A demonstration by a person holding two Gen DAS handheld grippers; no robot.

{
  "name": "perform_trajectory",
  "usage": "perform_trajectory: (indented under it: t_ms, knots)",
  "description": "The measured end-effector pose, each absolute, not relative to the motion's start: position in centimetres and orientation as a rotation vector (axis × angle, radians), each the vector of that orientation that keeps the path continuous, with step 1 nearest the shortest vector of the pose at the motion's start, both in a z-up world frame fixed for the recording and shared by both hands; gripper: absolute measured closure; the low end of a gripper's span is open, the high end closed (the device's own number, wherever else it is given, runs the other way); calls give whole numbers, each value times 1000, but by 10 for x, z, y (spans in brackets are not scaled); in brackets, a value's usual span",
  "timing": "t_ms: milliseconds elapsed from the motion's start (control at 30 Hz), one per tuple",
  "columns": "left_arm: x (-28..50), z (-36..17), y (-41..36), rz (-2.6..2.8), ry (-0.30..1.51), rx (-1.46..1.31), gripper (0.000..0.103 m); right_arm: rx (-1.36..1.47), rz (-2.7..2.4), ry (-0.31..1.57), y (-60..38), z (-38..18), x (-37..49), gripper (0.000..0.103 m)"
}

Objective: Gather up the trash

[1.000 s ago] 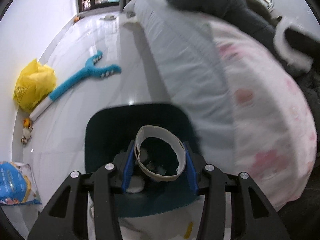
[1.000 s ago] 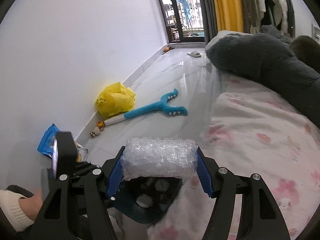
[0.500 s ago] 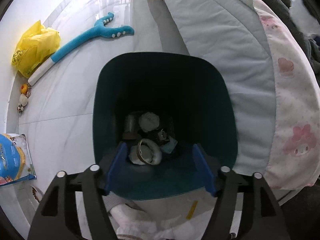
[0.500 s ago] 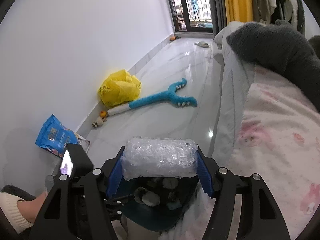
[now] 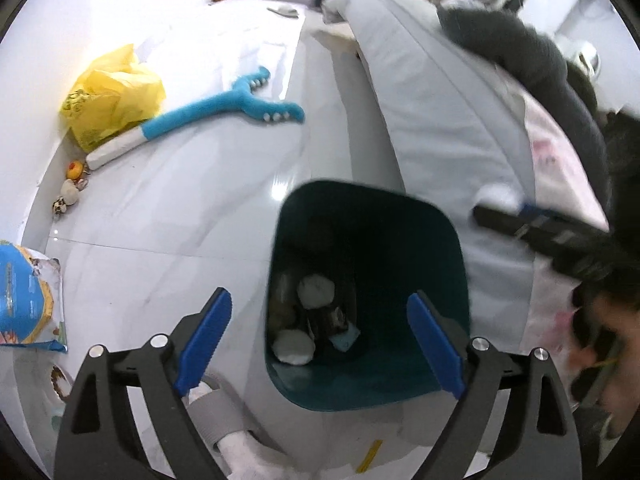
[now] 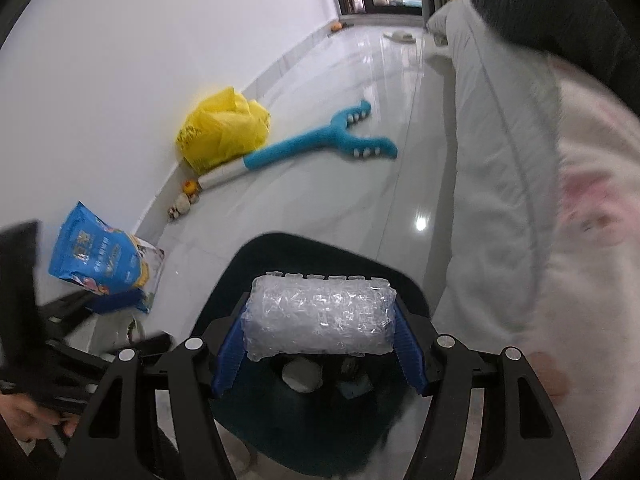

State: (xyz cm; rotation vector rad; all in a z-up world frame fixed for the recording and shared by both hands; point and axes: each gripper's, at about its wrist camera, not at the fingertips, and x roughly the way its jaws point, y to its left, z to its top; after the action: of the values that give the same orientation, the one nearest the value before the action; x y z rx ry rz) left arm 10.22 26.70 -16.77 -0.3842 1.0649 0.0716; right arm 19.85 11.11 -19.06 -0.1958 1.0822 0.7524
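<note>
- Since a second ago: cardboard ring gone from the left tool (image 5: 320, 336), jaws now spread wide and empty above the dark teal bin (image 5: 456, 264); right tool (image 6: 318, 338) moved from beside the bed to directly over the bin (image 6: 320, 248)
- Clamped between the blue pads (image 6: 230, 354) of the right tool: roll of bubble wrap (image 6: 318, 318), lying crosswise, hanging just above the bin's open mouth, not yet inside
- At the bottom of the bin, left wrist view: white crumpled wads (image 5: 316, 291), a brownish lump, a small pale-blue scrap (image 5: 345, 338); cardboard ring not clearly made out among them
- Standing on the glossy white tile floor (image 5: 180, 208), close against the side of the bed (image 5: 436, 112); pink-printed cover (image 6: 592, 208) and dark grey fleece blanket (image 5: 520, 48) on top of the bed
- Along the wall, well apart from the bin: yellow plastic bag (image 5: 112, 96); long blue plush toy (image 5: 224, 110) with forked toothed end, touching the bag; small toys (image 5: 70, 188) near its white handle; blue printed bag (image 5: 24, 300) nearer the camera
- Blurred at the right edge of the left wrist view: right tool's black body (image 5: 552, 236)
- Lower left of the right wrist view: hand (image 6: 28, 420) gripping the blurred left tool
</note>
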Motion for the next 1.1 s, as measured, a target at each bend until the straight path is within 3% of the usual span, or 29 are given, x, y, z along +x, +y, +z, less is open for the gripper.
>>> perform_trajectory:
  t_ms: [533,667,1100]
  knots:
    - [67,-72,249,57,785,-255,10,-346,736,1255,150,-268,170,36]
    - [54,-40,238,73,703,-203,8,-388,744,1274,152,-273,157,24]
    - [-8,7,201,159,615,-133,3,-384,740,1088,119,-192,138,10]
